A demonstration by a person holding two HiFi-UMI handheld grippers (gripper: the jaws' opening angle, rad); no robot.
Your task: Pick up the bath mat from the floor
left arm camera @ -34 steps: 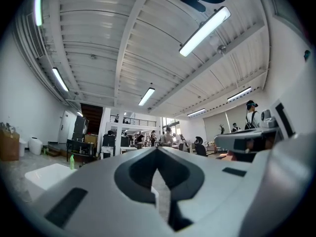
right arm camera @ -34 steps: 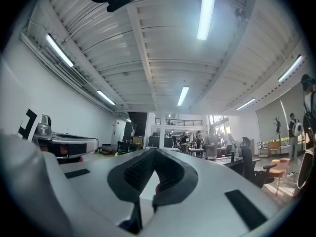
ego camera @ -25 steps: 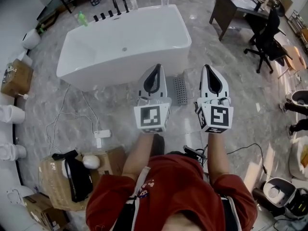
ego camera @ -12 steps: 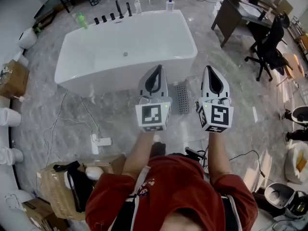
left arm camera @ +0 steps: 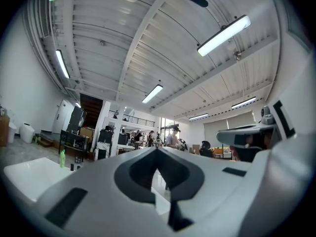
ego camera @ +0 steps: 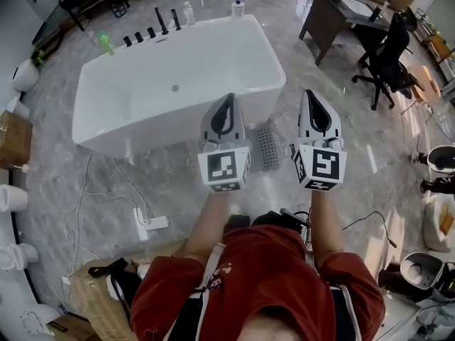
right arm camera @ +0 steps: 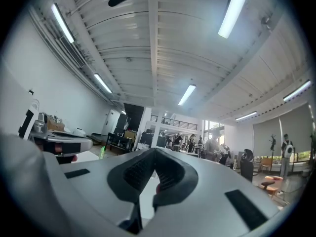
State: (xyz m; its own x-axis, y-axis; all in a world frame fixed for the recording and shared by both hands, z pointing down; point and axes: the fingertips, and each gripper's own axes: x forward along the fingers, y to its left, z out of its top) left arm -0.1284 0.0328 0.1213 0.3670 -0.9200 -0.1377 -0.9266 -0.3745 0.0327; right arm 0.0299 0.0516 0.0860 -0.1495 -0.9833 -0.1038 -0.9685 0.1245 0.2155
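Looking down at a grey marble floor [ego camera: 355, 133] in a big open room, with a white tub [ego camera: 178, 84] ahead and a desk [ego camera: 334, 13] and chair [ego camera: 384, 55] off to the right. Holding the left gripper [ego camera: 229, 99] and the right gripper [ego camera: 311, 94] out in front, about level and high over the floor. Keeping the jaws of both pressed fully together on nothing, as showing plainly in the two gripper views.

Seeing the mat [ego camera: 267, 148], grey and full of small holes, lying flat on the floor just beside the near right corner of the tub. Finding it, in the head view, in the gap between the two grippers, a little closer to the left one and well below both. Noting its long axis running away from the body, almost in line with the grippers. Not touching it yet.

Judging the next move as going down and slightly forward, opening the jaws first, then pinching the near short edge. Judging the left hand as slightly nearer, though either probably reaching. Expecting some trouble from a thin mat lying tight on smooth stone, giving little edge to grip.
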